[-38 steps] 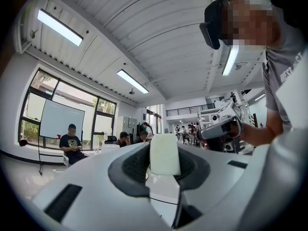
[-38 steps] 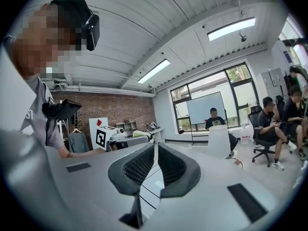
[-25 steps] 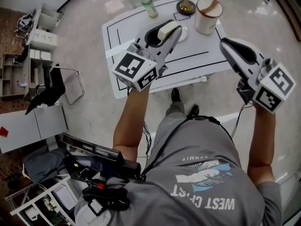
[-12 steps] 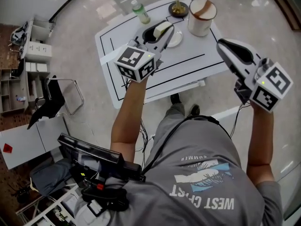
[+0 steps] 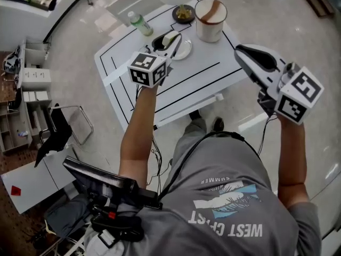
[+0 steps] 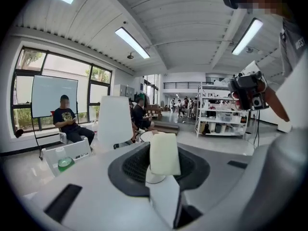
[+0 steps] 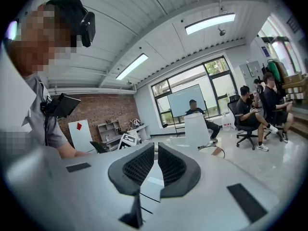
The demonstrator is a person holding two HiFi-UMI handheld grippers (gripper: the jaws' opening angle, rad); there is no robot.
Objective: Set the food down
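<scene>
So the left gripper (image 5: 172, 40) has its jaws clamped on a pale yellow block of food (image 5: 169, 37), one pad on each broad side. That makes sense to me, since the flat faces give the pads something to bite on and the block stays upright instead of twisting. The food is out over the white table with black lines (image 5: 213, 68), right at the near edge of a small round white plate (image 5: 186, 49). I'd guess that plate is where it's meant to go. From the left gripper view there's a pale round shape just under the block, but I honestly can't tell if the food is touching it or hanging just above. The gripper is angled a bit downward, which looks like a lowering approach, so I'd call this the last stretch before letting go. The right gripper (image 7: 156, 150) has its jaws pulled together with nothing in them and is held off past the table's right side, probably just to stay clear. The green-tinted plastic bottle (image 5: 139, 23), the small dark dish (image 5: 184, 13) and the tall white bucket with a brown streak (image 5: 209, 19) all sit along the far edge close to the plate, so there isn't loads of room to be sloppy.
</scene>
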